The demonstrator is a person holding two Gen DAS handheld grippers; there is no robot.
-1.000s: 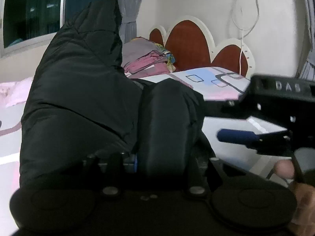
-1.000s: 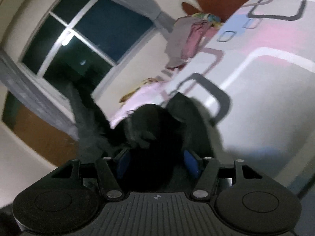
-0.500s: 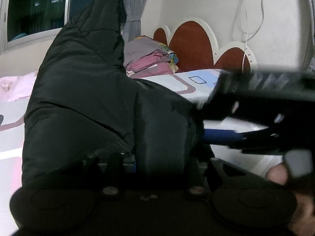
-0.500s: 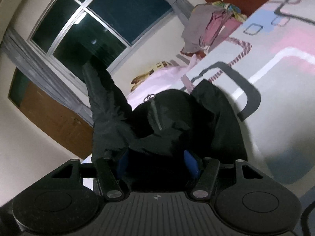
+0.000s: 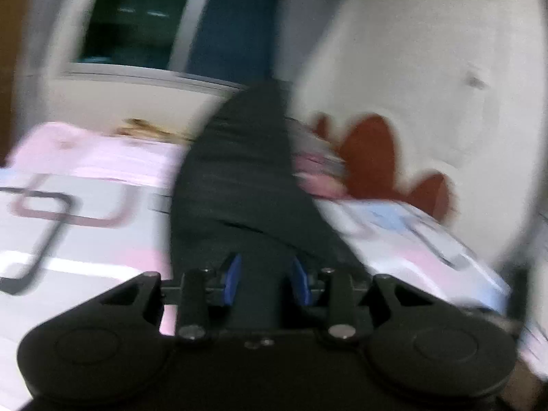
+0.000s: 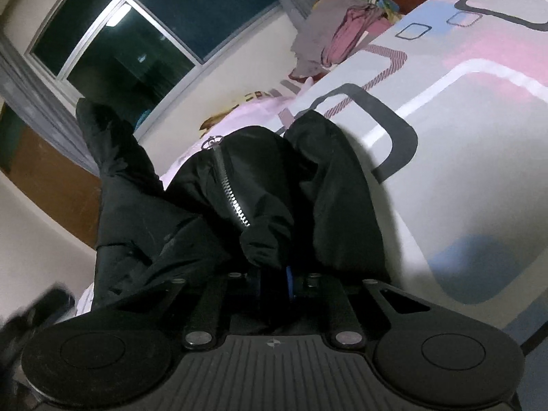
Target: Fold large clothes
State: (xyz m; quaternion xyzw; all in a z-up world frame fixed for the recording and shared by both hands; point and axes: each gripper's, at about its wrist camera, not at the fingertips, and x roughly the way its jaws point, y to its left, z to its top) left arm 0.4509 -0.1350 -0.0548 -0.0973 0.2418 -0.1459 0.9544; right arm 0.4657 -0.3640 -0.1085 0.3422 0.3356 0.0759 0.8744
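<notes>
While our right gripper (image 6: 272, 282), jaws just narrowed, pinches the black jacket (image 6: 260, 185) at lower centre, our left gripper (image 5: 265, 282), widening, holds its sleeve (image 5: 239, 178) running upward.

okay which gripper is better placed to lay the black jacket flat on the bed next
Right. The right gripper has just closed on the jacket low over the bed. The left gripper holds a raised, blurred part.

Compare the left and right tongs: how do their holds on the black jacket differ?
Right tongs are nearly shut, pinching bunched black jacket fabric; left tongs stand wider, with a broader band of jacket between the pads. The right view is sharp; the left is motion-blurred. Both have blue pads.
</notes>
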